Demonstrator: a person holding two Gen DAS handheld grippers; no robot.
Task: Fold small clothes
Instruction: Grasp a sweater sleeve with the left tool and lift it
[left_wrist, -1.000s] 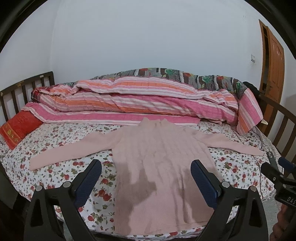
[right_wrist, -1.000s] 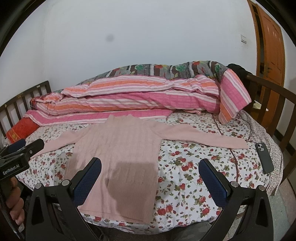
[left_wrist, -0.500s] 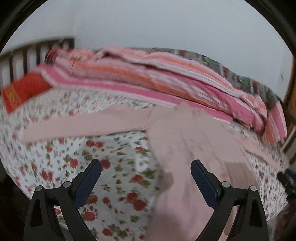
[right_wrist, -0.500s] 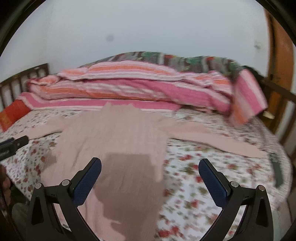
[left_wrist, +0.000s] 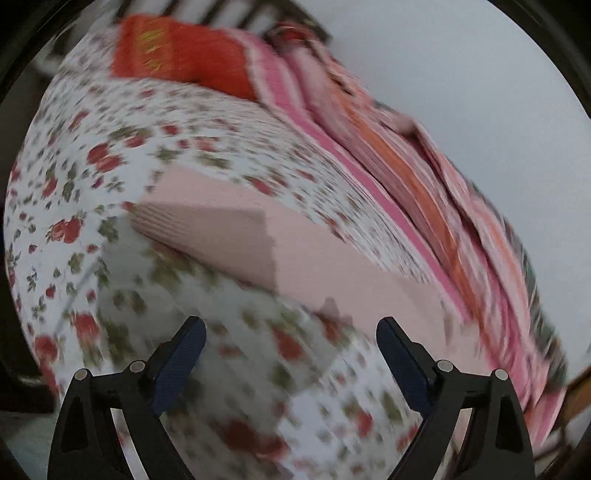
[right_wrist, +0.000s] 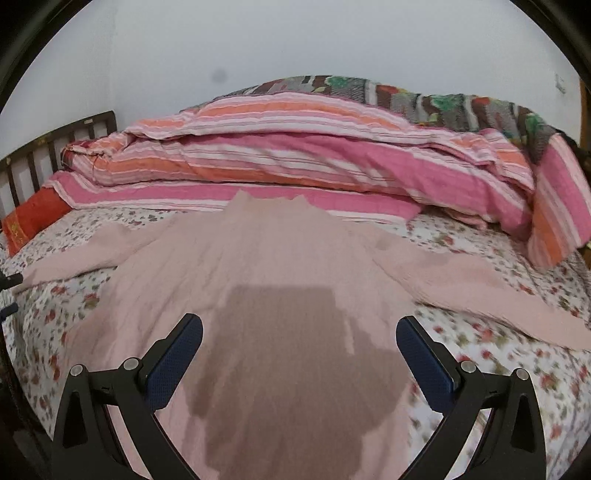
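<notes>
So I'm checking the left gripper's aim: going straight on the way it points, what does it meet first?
Probably the pink sweater's sleeve, lying flat on the floral bedsheet. The left gripper is open and holds nothing; motion blur leaves depth uncertain.

Bed with floral sheet (right_wrist: 517, 373): pink sweater (right_wrist: 258, 266) spread flat before the striped quilt (right_wrist: 295, 162); red pillow (right_wrist: 33, 218) left of the quilt.
</notes>
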